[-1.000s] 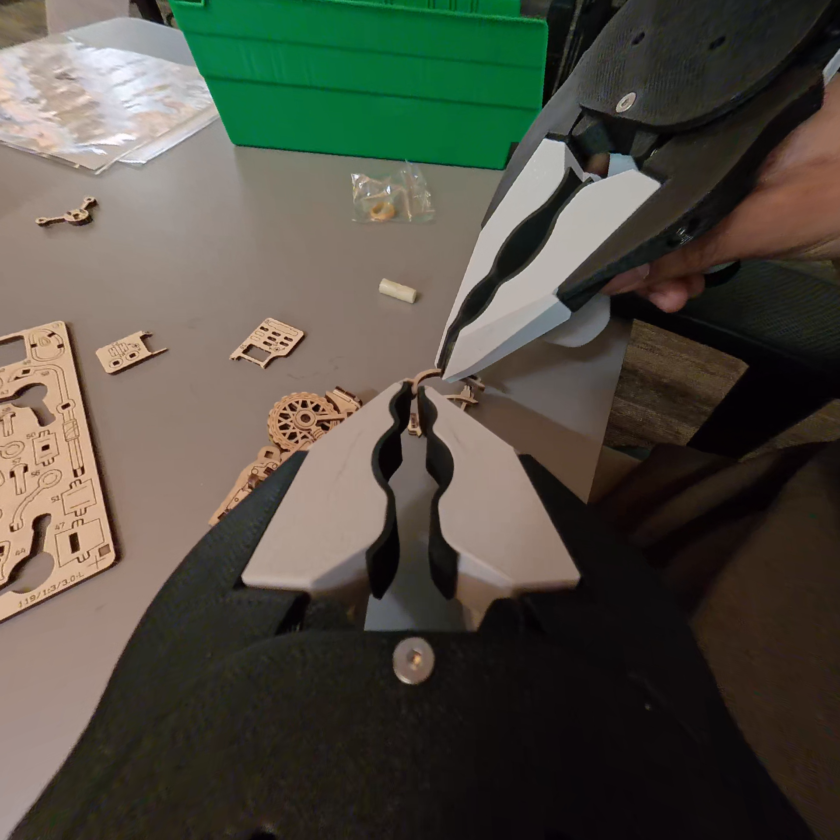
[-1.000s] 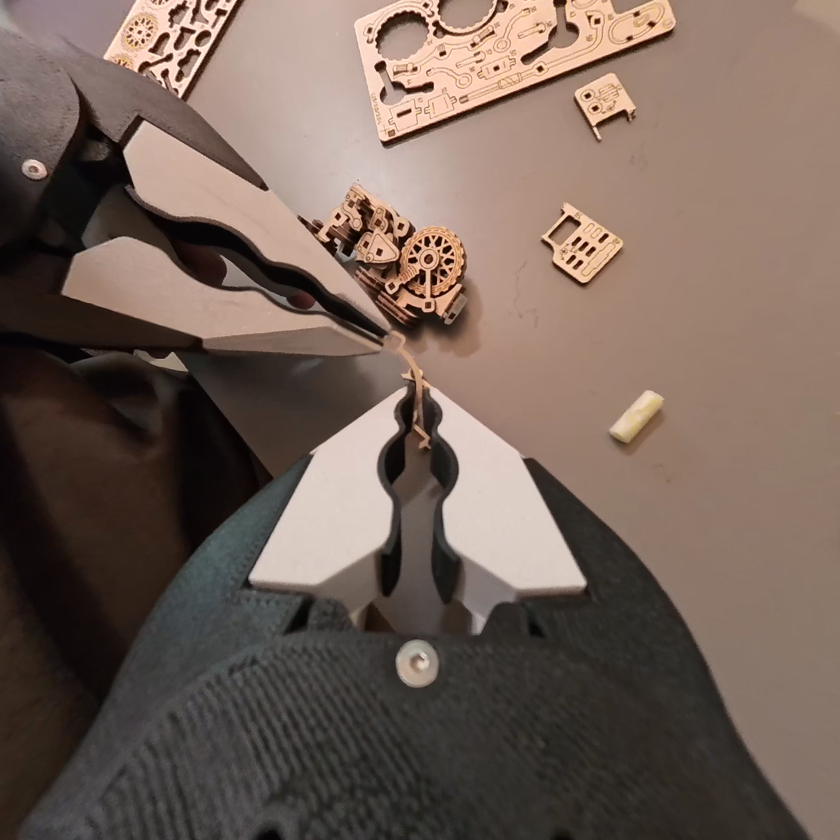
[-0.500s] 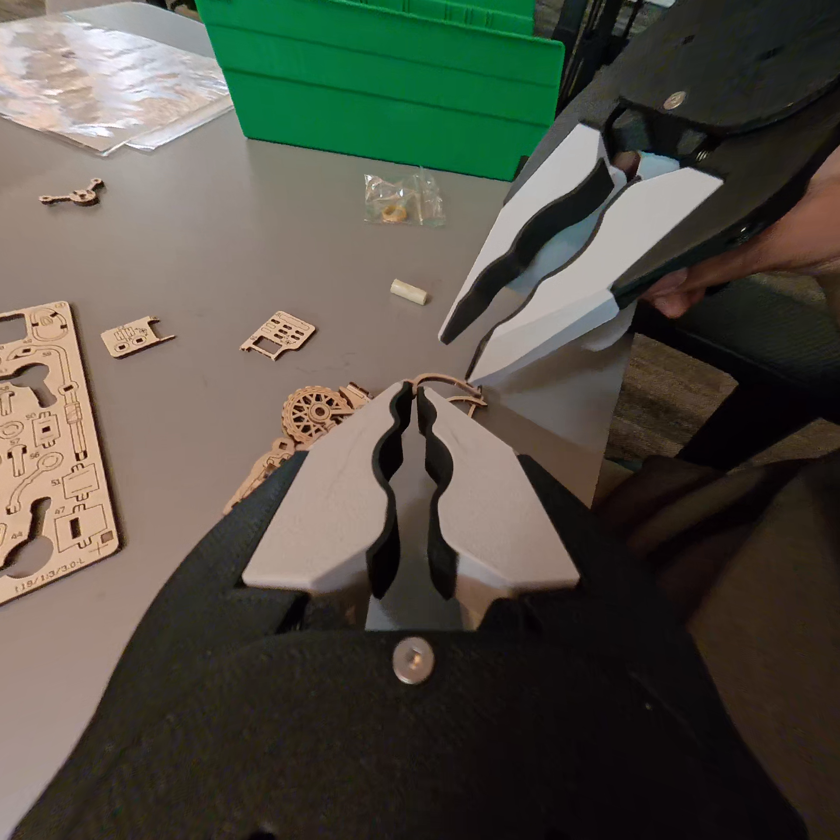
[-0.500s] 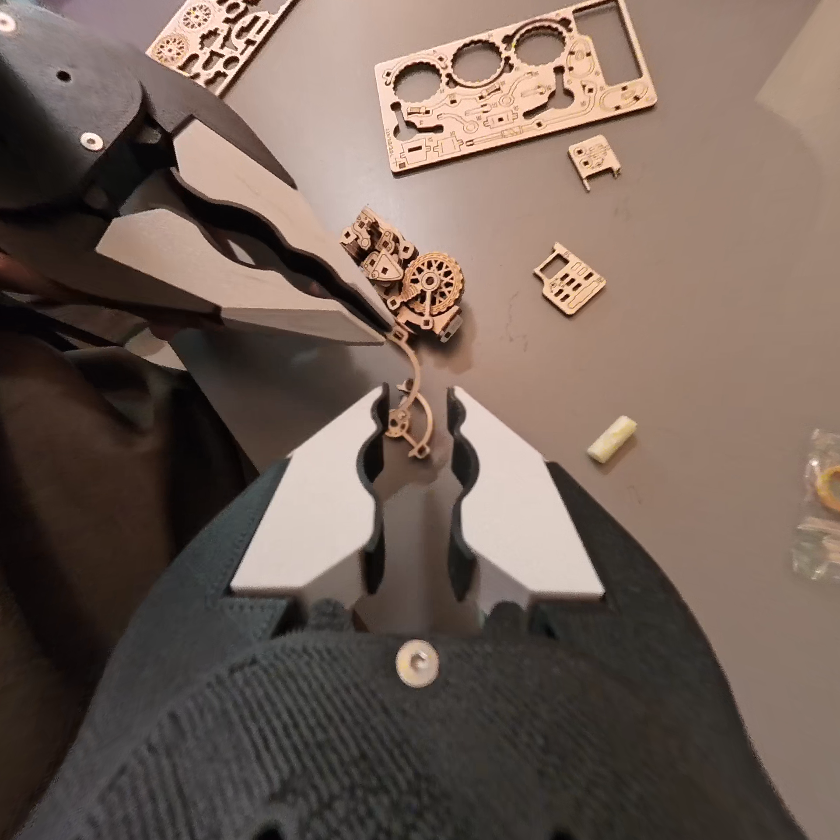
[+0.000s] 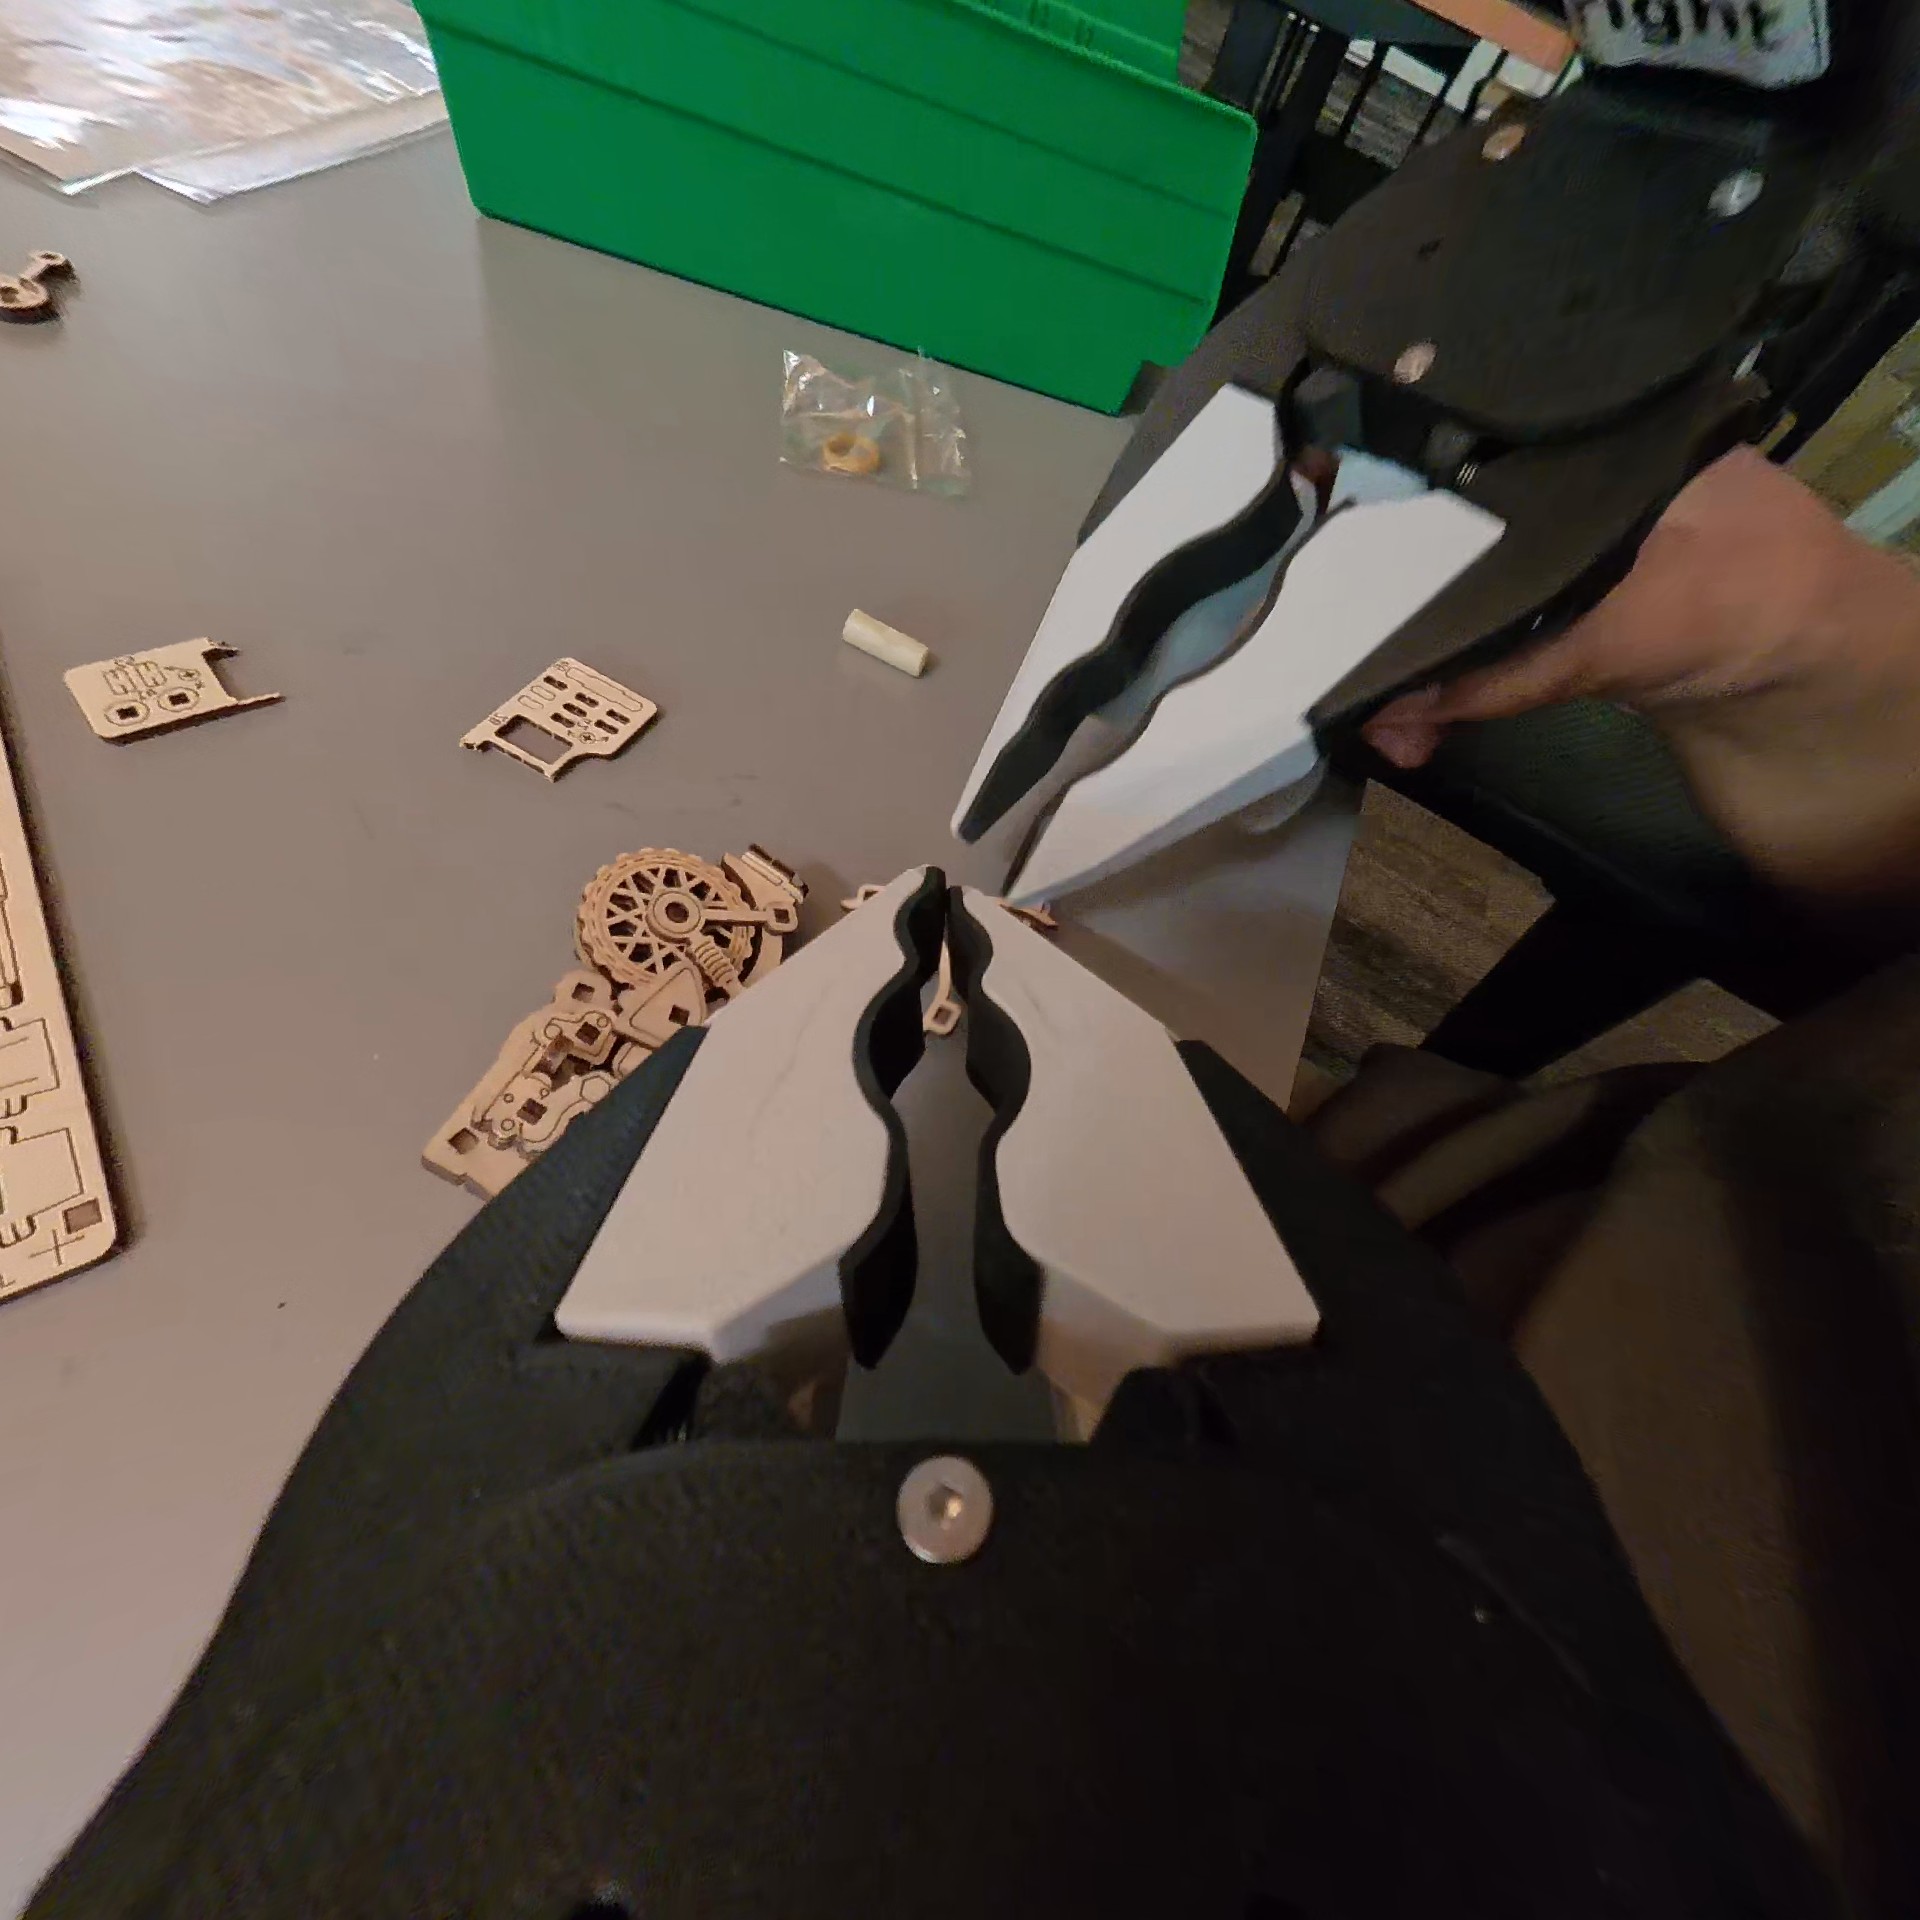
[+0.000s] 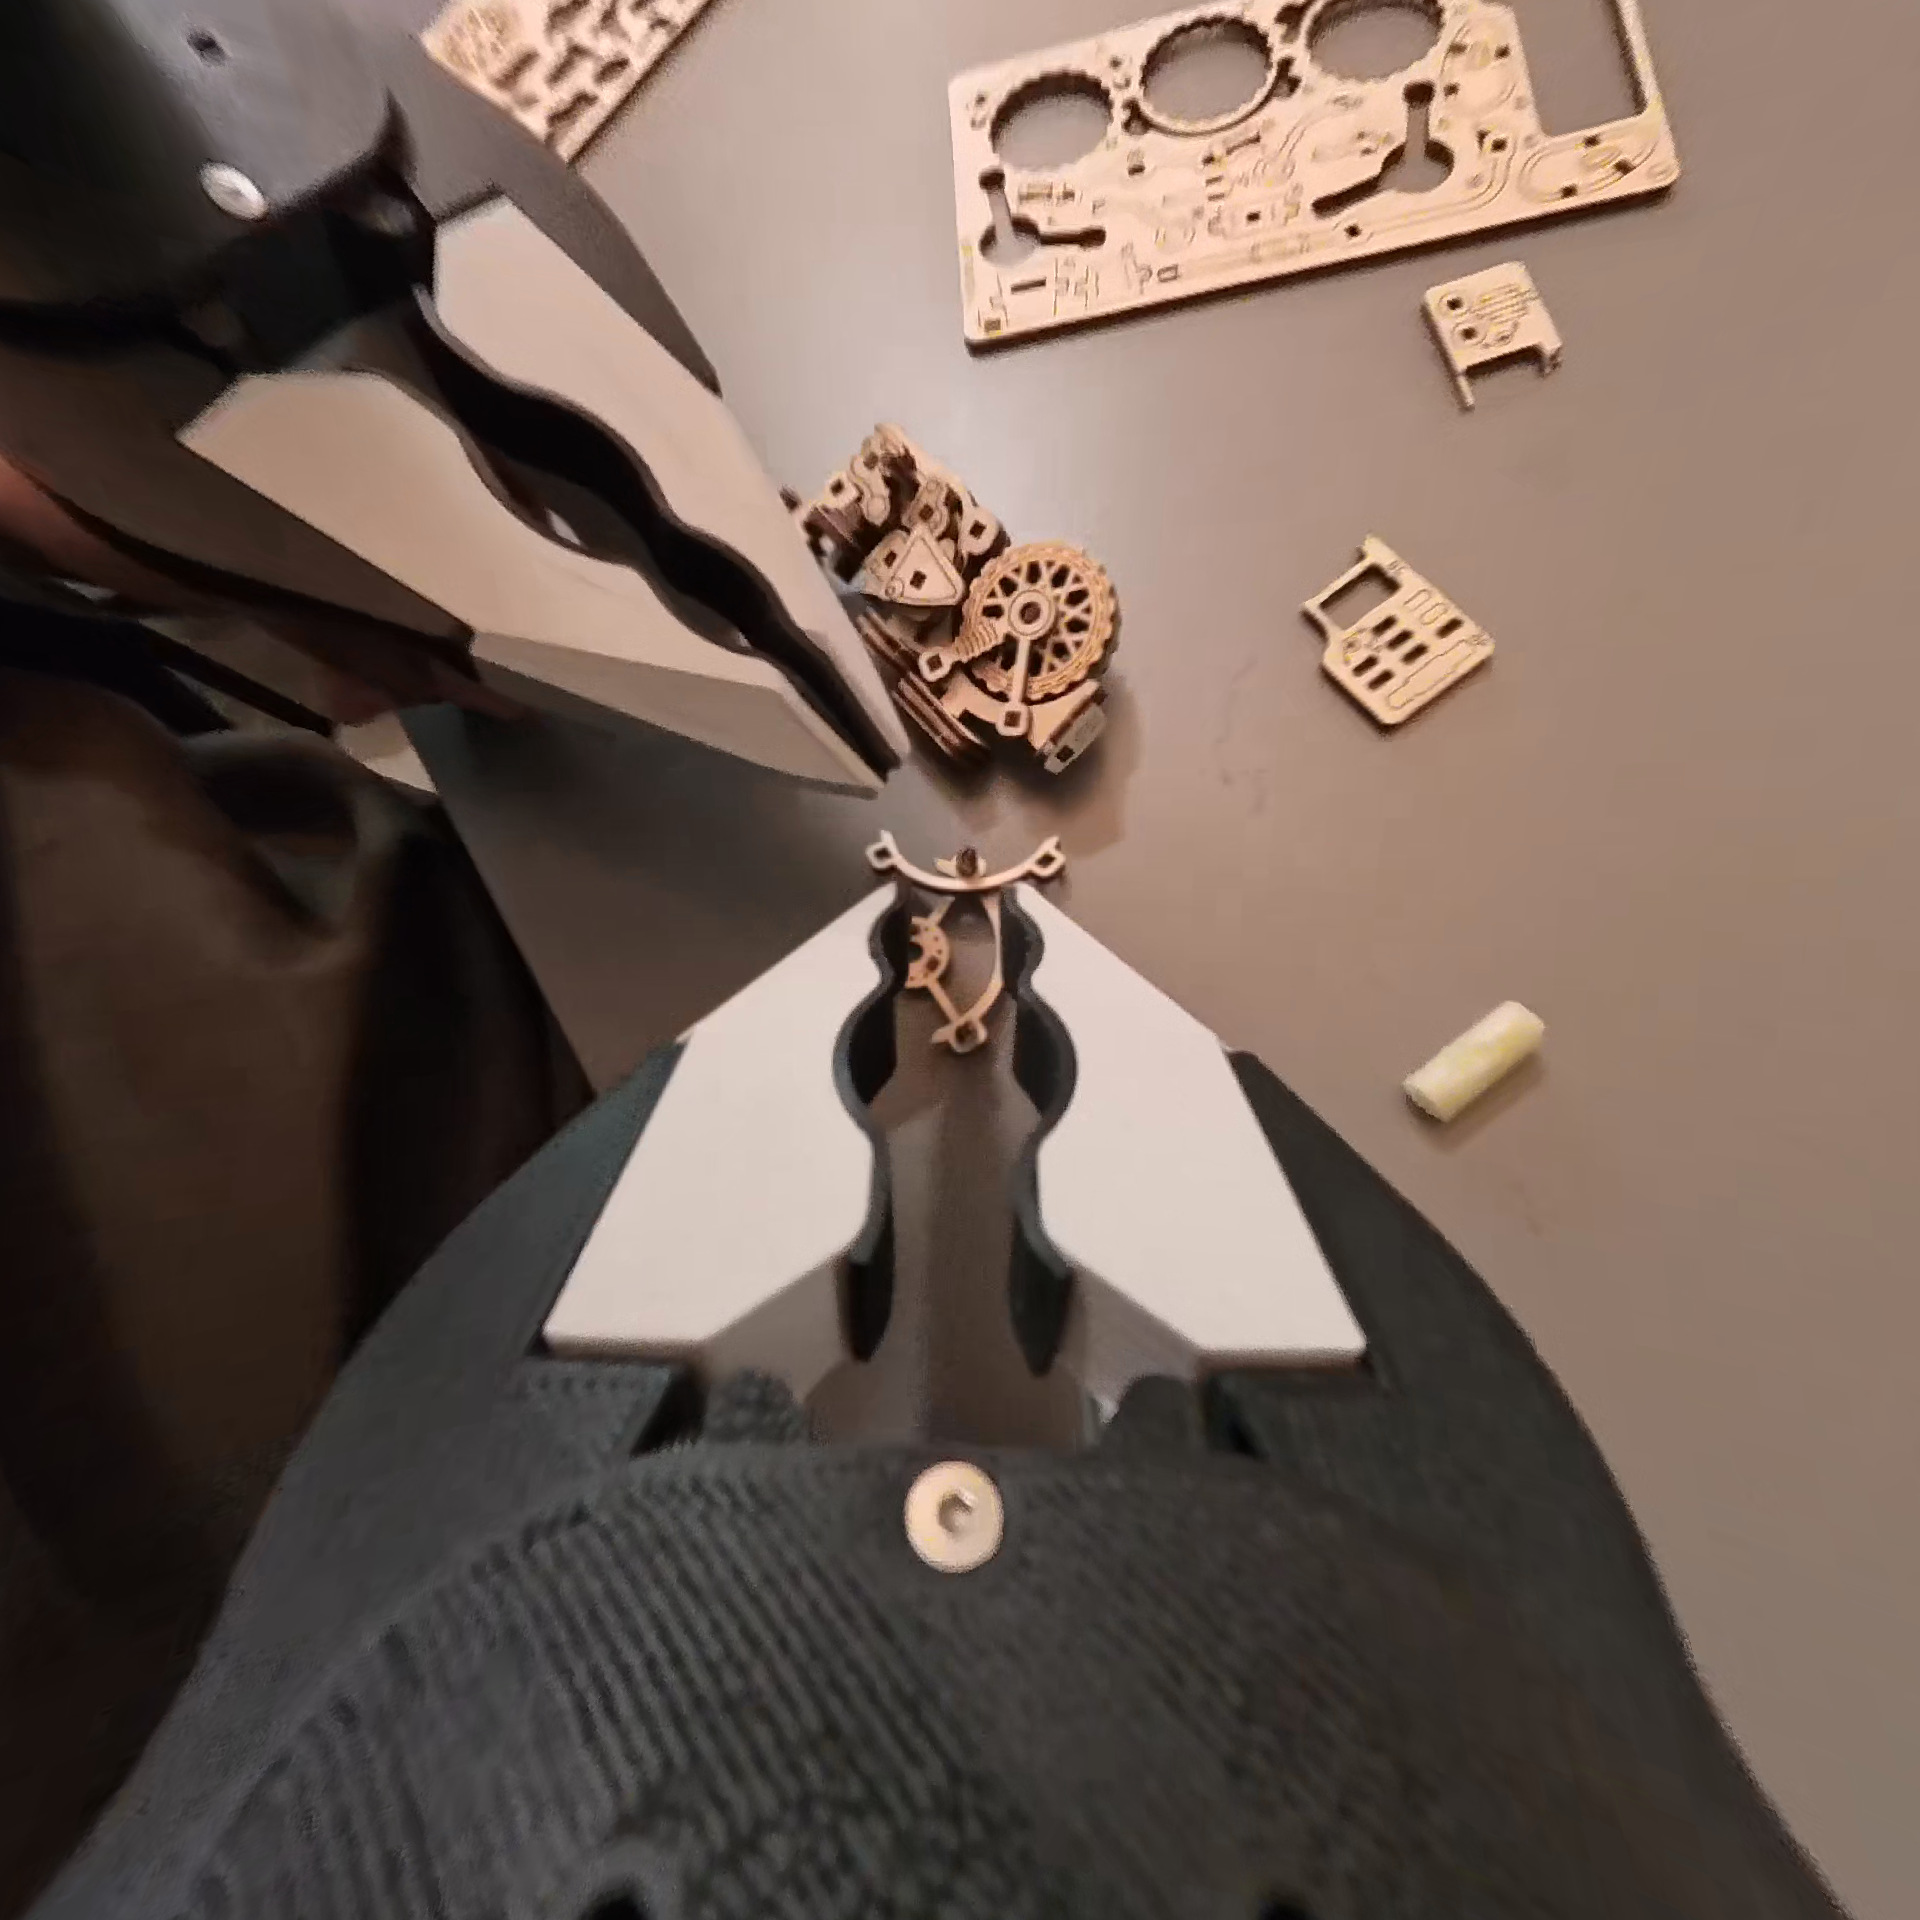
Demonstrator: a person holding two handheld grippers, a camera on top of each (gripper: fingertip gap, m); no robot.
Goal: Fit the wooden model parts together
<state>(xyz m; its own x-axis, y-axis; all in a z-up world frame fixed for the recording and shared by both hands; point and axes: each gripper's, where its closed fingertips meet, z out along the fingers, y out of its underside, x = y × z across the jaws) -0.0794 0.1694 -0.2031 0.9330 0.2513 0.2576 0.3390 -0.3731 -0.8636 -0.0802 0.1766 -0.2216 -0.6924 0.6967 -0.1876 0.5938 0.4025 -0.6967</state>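
Note:
A small curved wooden part (image 6: 966, 883) sits at my right gripper's (image 6: 956, 914) tips. Its arc lies across the tips and its gear bit and arm lie between the pads. The jaws stand a little apart and touch it on both sides. My left gripper (image 5: 935, 888) is shut and empty. In the right wrist view it (image 6: 883, 779) is blurred, and its tip is just up-left of the part, clear of it. The part (image 5: 943, 982) shows through the gap between the left fingers. The half-built wooden model (image 5: 665, 935) with a spoked wheel lies on the grey table just beyond both tips.
Two loose flat pieces (image 5: 561, 717) (image 5: 156, 691) and a white cylinder (image 5: 883, 657) lie on the table. Cut-out sheets (image 6: 1299, 156) (image 5: 42, 1143) lie farther out. A green bin (image 5: 831, 156) and a small plastic bag (image 5: 873, 426) stand at the back. The table edge (image 5: 1320, 935) is close on the right. The grippers are tip to tip, or close to it. From the right gripper's tips to the white cylinder (image 5: 883, 657) is close to 9 centimeters. It is also in sight in the right wrist view (image 6: 1447, 1055).
My right gripper opened, leaving the part hanging from the left tips, then narrowed onto it again. The part has turned crosswise. My left gripper has pulled back off it.

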